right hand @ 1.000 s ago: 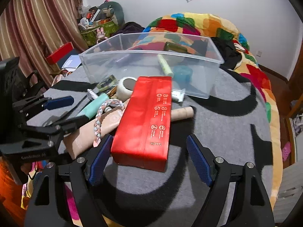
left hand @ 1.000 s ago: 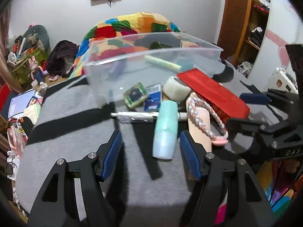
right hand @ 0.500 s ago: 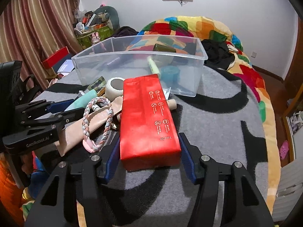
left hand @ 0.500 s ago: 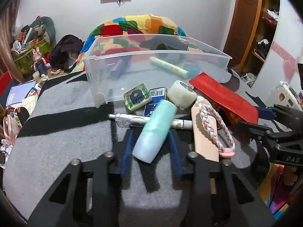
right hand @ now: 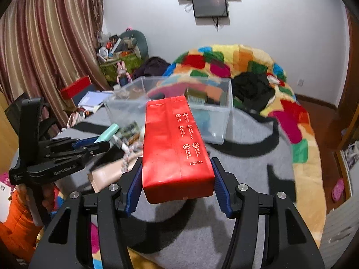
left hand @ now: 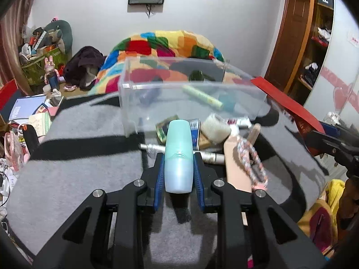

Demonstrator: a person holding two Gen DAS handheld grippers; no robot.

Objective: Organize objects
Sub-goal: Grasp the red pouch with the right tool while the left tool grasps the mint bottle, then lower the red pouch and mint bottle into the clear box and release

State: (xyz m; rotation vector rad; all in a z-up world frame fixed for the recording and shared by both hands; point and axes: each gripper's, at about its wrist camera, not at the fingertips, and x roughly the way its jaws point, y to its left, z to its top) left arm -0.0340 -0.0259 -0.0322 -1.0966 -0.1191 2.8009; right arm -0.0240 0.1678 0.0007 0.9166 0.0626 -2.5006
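Your left gripper is closing on the mint-green bottle, pads pressing its lower half, so the long top sticks out ahead and could swing or slip if you tilt fast. Your right gripper is clamped on the near end of the red box; held that far back, it may sag or clip the clear bin's wall. The bottle looks smooth and rounded, the box glossy with small gold print.
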